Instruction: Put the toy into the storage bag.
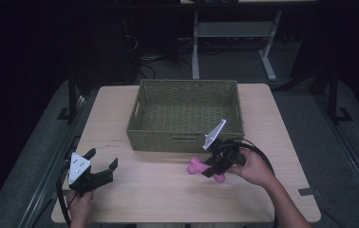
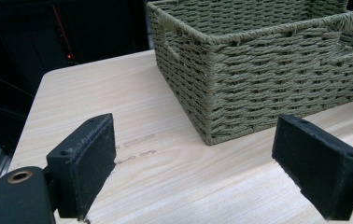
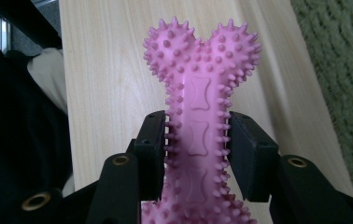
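Risk: right gripper (image 3: 198, 140) clamps spiky pink rubber bone toy (image 3: 201, 93) mid-shaft, probably just above desk (image 1: 158, 190) nr green woven basket (image 1: 185, 111); nubs may slip, toy could clip rim. Left gripper (image 2: 191, 163) wide open, empty.

Each black two-jaw gripper, the left one (image 1: 100, 164) and the right one (image 1: 214, 167), is wearing a grey three-cornered plate and trailing a black cable. Brass-coloured screw rings are showing on the jaw arms.
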Action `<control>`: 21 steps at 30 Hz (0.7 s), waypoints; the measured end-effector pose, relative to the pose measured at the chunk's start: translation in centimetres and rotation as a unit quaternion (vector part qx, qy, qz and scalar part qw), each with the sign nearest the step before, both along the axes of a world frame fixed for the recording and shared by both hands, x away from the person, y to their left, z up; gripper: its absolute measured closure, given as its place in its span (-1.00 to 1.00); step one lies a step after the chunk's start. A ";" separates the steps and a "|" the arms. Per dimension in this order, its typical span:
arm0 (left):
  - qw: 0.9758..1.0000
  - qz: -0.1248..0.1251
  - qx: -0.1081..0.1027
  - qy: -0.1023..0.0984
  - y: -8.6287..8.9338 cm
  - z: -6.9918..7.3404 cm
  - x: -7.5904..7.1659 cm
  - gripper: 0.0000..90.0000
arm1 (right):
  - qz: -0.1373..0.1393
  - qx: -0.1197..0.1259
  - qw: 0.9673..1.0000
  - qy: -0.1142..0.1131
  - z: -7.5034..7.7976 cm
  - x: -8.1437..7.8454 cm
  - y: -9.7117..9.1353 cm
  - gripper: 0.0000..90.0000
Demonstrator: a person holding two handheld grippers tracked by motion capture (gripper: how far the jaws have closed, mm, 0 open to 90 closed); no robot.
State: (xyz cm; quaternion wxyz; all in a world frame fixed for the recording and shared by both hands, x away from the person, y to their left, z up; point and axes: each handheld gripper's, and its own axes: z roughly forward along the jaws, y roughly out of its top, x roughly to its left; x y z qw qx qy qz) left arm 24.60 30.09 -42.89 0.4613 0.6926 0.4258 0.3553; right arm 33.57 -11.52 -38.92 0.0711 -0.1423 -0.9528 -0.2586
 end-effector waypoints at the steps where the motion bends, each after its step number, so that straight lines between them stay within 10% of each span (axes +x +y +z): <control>1: 1.000 0.000 0.000 0.000 0.0 0.0 0.0 -0.71 | 0.001 0.001 1.000 -0.001 0.2 0.1 0.0 0.29; 21: 1.000 0.001 -0.002 -0.001 0.1 0.0 0.0 -0.71 | 0.007 0.012 1.000 -0.006 3.5 2.0 0.6 0.29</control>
